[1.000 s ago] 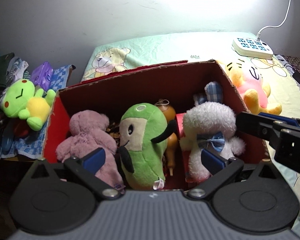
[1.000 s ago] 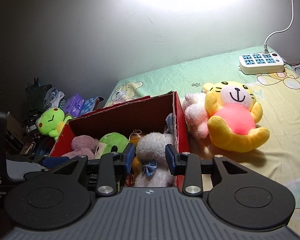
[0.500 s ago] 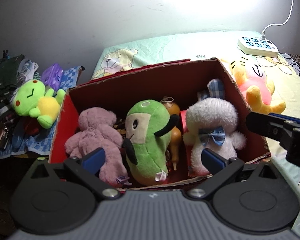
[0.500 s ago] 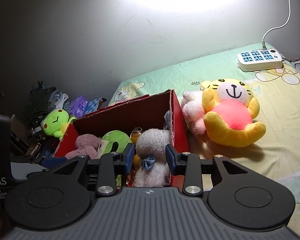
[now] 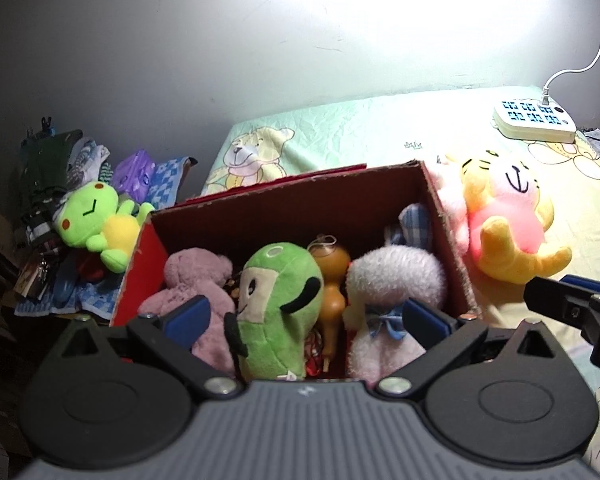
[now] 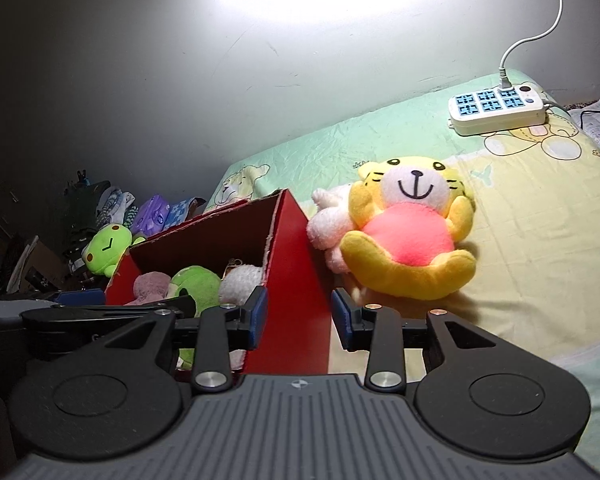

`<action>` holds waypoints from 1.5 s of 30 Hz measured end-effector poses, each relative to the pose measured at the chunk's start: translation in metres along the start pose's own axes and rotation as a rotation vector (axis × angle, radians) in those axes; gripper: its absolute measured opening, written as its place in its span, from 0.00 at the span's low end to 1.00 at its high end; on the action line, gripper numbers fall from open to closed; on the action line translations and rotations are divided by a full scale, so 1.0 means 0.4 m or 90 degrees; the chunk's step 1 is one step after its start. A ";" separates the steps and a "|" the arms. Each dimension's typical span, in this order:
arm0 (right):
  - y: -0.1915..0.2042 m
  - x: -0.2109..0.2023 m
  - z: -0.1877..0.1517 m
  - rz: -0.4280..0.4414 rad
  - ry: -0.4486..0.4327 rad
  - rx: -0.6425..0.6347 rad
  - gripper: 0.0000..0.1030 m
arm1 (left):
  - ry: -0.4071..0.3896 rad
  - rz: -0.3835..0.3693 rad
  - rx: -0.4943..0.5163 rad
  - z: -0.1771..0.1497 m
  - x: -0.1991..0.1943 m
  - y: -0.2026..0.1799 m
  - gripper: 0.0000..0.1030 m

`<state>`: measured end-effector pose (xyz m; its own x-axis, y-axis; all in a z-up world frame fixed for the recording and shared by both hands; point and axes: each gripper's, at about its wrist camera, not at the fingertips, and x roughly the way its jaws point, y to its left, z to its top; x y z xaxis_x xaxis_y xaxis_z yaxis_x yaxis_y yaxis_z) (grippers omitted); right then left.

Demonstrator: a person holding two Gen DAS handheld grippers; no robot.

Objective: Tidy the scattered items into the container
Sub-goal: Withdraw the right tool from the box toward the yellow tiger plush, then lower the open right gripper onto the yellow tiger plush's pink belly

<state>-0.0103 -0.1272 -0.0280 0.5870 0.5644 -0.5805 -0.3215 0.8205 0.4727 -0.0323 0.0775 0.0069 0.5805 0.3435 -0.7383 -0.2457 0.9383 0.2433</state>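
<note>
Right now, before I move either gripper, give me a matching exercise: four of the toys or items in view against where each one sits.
Things:
1. yellow tiger plush
2. green frog plush
3. white plush with blue bow
4. power strip

Places:
A. inside the red cardboard box, right end
B. on the bedsheet by the wall, cable plugged in
C. on the bed just outside the box's right wall
D. on the cluttered pile left of the box

Pairs: 1-C, 2-D, 3-A, 4-B
</note>
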 end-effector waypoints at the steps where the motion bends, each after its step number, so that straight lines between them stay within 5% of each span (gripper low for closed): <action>1: -0.014 -0.005 0.004 -0.001 0.000 0.002 0.37 | -0.003 -0.001 0.001 0.007 -0.006 -0.013 0.99; 11: -0.150 -0.043 0.030 -0.021 0.005 0.028 0.37 | -0.033 -0.025 0.029 0.067 -0.040 -0.168 0.99; 26: -0.326 -0.058 0.059 -0.084 0.033 0.069 0.37 | 0.009 -0.073 0.078 0.061 0.001 -0.370 0.99; 38: -0.400 -0.022 0.073 -0.136 0.072 0.086 0.38 | 0.051 -0.080 0.101 0.026 0.053 -0.451 0.99; 45: -0.391 0.017 0.081 -0.156 0.092 0.055 0.38 | 0.060 -0.149 0.082 -0.002 0.093 -0.449 0.99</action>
<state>0.0683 -0.2547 -0.0844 0.5259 0.3628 -0.7693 -0.1147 0.9265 0.3585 0.0328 -0.0783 -0.0650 0.5335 0.1173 -0.8376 -0.0096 0.9911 0.1327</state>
